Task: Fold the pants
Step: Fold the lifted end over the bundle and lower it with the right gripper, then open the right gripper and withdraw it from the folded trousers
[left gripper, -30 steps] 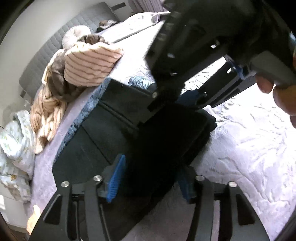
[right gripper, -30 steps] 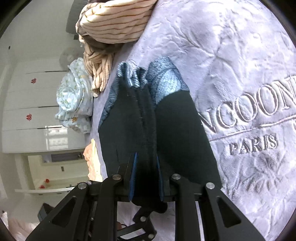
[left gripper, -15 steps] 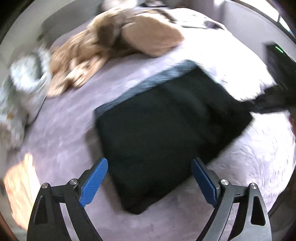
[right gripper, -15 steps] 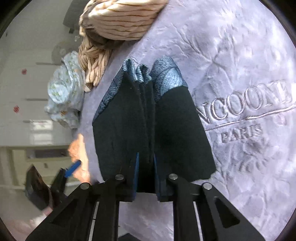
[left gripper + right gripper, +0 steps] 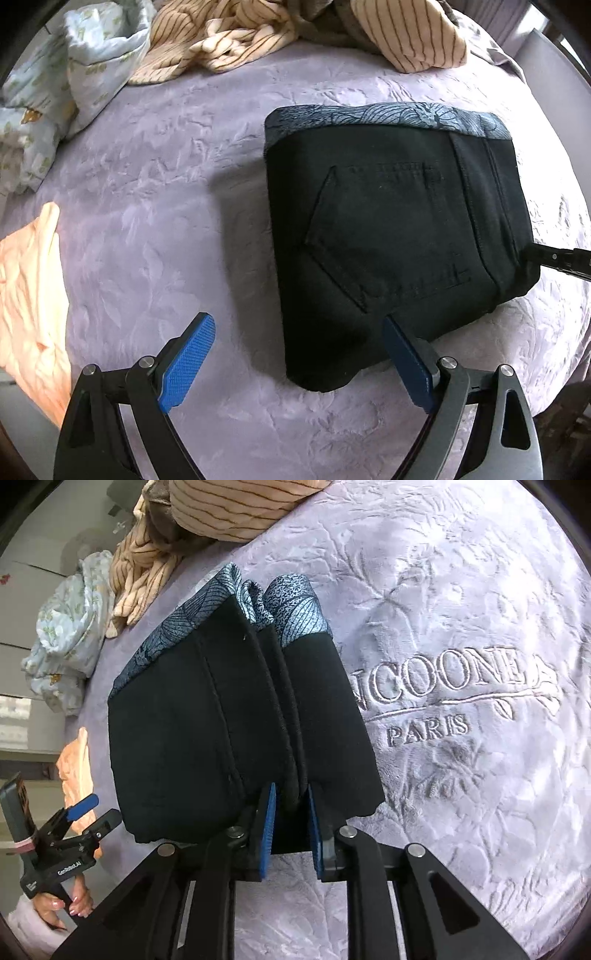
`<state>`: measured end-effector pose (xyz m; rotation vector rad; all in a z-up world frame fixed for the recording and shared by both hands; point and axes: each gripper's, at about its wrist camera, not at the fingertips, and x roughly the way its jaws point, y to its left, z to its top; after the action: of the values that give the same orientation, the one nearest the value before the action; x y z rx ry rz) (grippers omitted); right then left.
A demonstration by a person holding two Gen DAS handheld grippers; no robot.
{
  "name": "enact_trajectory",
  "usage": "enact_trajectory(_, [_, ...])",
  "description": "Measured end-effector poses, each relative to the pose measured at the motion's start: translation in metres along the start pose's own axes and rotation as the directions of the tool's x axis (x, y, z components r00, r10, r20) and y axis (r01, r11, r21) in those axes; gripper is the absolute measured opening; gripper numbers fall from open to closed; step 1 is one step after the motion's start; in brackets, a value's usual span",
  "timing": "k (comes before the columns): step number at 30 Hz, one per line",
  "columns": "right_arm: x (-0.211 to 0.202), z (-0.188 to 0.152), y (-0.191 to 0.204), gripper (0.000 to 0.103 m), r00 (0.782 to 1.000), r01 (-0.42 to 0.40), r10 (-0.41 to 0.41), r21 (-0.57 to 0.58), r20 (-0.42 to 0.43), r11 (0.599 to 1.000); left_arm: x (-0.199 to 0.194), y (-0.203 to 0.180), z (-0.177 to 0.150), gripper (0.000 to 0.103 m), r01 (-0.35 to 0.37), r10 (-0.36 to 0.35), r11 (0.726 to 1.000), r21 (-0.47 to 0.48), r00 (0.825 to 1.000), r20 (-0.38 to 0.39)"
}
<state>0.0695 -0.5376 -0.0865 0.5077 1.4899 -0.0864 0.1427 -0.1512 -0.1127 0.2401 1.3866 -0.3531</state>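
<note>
The folded black pants (image 5: pixel 399 236) lie on the lilac embossed bedspread (image 5: pixel 155 192), their blue patterned lining showing along the far edge of the bundle, a back pocket facing up. The left gripper (image 5: pixel 299 354) hangs over the bundle's near corner with its 2 blue pads spread wide and nothing pinched between them; the jaws have just been opening. The right gripper (image 5: pixel 290 827) is pinching a thick fold of the pants at the bundle's other end, its pads pressed on the cloth. A striped cream blanket (image 5: pixel 236 40) and a pale floral quilt (image 5: pixel 55 85) are heaped at the bed's far edge. An orange cloth (image 5: pixel 29 295) lies near the left edge.
</note>
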Motion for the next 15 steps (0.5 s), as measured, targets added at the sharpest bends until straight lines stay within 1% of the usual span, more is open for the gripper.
enact_trajectory(1, [-0.001,-0.001,0.0,0.022,1.0,0.001,-0.001,0.005,0.001,1.0,-0.002,0.0,-0.001,0.092,0.0,0.0,1.0,-0.002,1.0,0.001])
enact_trajectory(4, [-0.001,-0.001,0.003,0.022,1.0,0.011,-0.011,0.02,0.0,1.0,-0.003,0.002,-0.002,0.092,-0.006,0.006,1.0,-0.006,1.0,-0.002])
enact_trajectory(5, [-0.003,-0.003,0.001,0.022,1.0,0.018,-0.018,0.024,0.0,1.0,-0.003,0.003,-0.003,0.096,-0.007,0.007,1.0,-0.006,1.0,-0.011])
enact_trajectory(6, [-0.005,-0.005,0.002,0.022,1.0,0.028,-0.028,0.028,0.002,0.999,-0.003,0.003,-0.003,0.102,-0.007,0.006,1.0,-0.005,1.0,-0.017])
enact_trajectory(10, [-0.013,-0.015,0.0,0.023,0.999,0.049,-0.049,0.044,0.0,0.998,-0.006,0.003,-0.005,0.102,-0.007,0.007,1.0,0.003,1.0,-0.019])
enact_trajectory(12, [-0.018,-0.022,0.001,0.023,0.997,0.076,-0.077,0.043,0.004,0.996,-0.007,0.002,-0.006,0.102,-0.008,0.008,1.0,0.005,1.0,-0.026])
enact_trajectory(14, [-0.023,-0.028,0.004,0.025,0.995,0.1,-0.1,0.04,0.009,0.994,-0.008,0.001,-0.007,0.102,-0.011,0.012,1.0,0.007,0.999,-0.033])
enact_trajectory(15, [-0.026,-0.032,0.005,0.029,0.994,0.105,-0.106,0.044,0.013,0.993,-0.009,0.0,-0.007,0.102,-0.012,0.012,1.0,0.008,0.999,-0.035])
